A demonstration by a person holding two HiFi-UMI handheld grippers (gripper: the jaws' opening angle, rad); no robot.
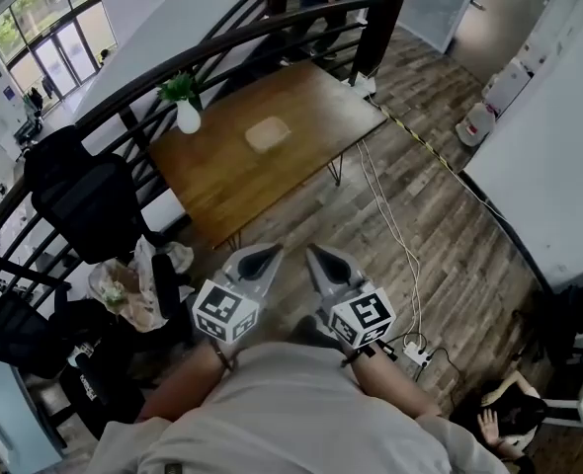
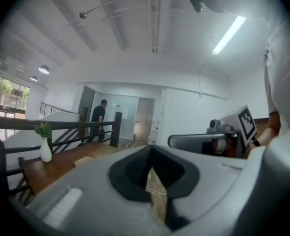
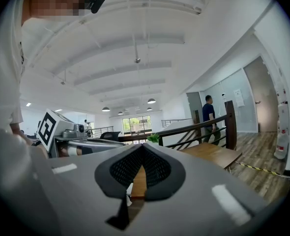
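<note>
Currently approach/standby, I'd judge | left tool [image 1: 268, 253] and right tool [image 1: 312, 253]: jaws together, empty, held at chest | tan pad [image 1: 268, 133] lies mid-worktop [image 1: 222, 181], well apart ahead, near vase [image 1: 188, 117] | any reach needs stepping closer, jaws parted first

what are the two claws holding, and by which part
Nothing is held. The left claw and the right claw are both shut with nothing between their jaws, up in the air short of the wooden table.
</note>
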